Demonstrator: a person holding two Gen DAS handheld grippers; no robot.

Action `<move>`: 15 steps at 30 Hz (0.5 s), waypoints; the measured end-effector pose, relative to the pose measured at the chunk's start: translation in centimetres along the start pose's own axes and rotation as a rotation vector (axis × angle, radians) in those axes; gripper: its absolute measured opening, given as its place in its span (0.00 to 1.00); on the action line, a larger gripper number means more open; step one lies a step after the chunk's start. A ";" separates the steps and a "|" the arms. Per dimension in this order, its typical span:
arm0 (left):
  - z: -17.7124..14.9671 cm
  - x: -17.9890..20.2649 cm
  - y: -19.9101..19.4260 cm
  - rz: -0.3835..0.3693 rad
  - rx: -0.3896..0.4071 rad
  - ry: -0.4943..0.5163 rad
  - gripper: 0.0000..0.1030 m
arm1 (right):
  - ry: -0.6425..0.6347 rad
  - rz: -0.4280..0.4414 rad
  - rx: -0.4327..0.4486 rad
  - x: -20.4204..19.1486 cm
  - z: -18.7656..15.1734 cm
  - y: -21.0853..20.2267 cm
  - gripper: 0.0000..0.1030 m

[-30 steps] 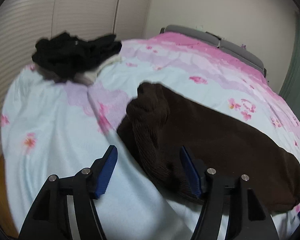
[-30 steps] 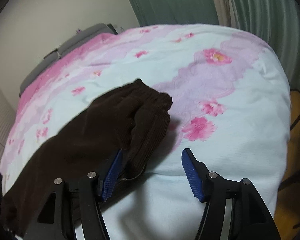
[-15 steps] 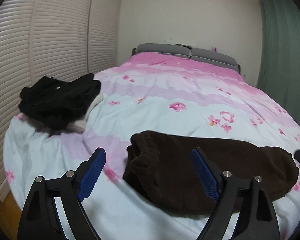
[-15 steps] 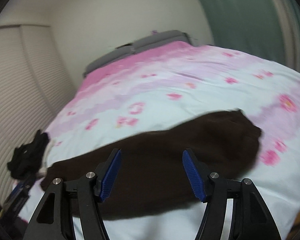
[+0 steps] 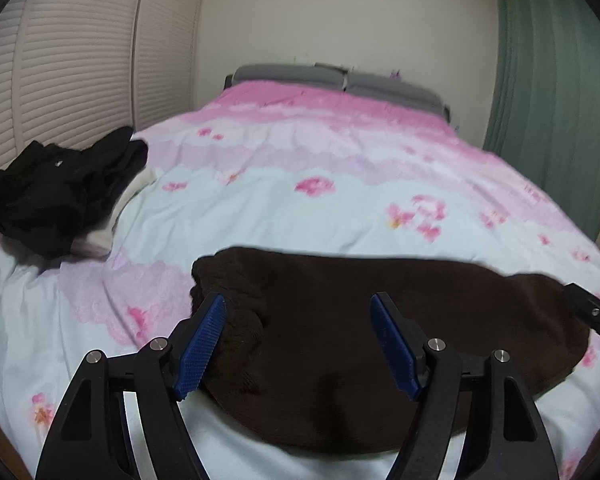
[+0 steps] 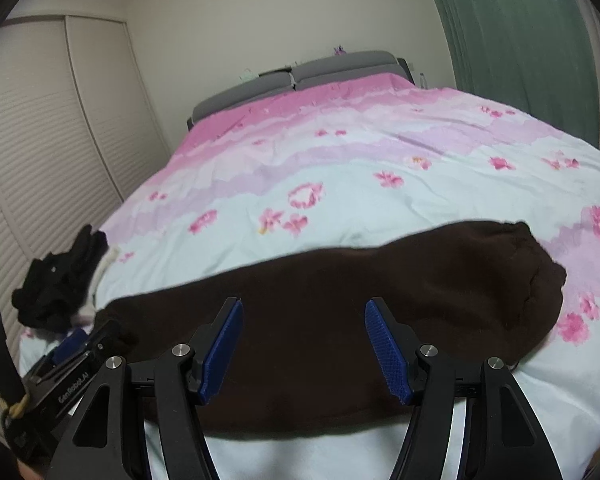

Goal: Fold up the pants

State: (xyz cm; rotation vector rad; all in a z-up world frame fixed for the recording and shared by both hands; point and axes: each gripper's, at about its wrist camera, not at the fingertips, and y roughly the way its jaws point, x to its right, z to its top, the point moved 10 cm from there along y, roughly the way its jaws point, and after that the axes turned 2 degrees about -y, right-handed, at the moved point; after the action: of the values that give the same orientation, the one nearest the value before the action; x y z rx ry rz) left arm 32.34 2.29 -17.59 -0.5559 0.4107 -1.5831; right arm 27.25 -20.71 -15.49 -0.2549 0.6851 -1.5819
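Dark brown corduroy pants (image 5: 360, 320) lie folded lengthwise across the near edge of the bed, also shown in the right wrist view (image 6: 340, 300). My left gripper (image 5: 300, 344) is open and empty, hovering over the left end of the pants. My right gripper (image 6: 304, 348) is open and empty over the middle of the pants. The left gripper's body (image 6: 64, 384) shows at the lower left of the right wrist view; the right gripper's edge (image 5: 592, 312) shows at the right of the left wrist view.
The bed has a pink and pale blue flowered duvet (image 5: 320, 168). A heap of black clothes (image 5: 56, 196) lies at the bed's left edge, also in the right wrist view (image 6: 60, 280). Louvred closet doors (image 5: 60, 60) stand left, a green curtain (image 5: 552, 92) right, a grey headboard (image 5: 340, 80) at the back.
Both grippers have swung from the two ends of the pants to face the headboard and drawn back and lower over the pants. Both stay open. The pants lie still.
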 end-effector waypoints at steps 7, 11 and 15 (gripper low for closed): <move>-1.8 -2.3 1.2 0.033 -0.055 0.020 0.72 | -0.014 -0.001 -0.067 0.0 -2.9 1.3 0.63; -2.7 -3.3 2.1 0.051 -0.084 0.006 0.72 | -0.006 0.008 -0.099 -0.2 -3.8 2.0 0.63; -2.6 -3.0 1.4 0.059 -0.079 0.009 0.72 | -0.004 0.032 -0.109 -0.8 -3.8 2.0 0.63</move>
State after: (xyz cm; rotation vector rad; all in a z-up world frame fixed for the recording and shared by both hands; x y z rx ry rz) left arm 32.06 4.99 -20.78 -0.5926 0.4937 -1.5185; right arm 26.99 -18.84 -19.48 -0.3260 0.7703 -1.5155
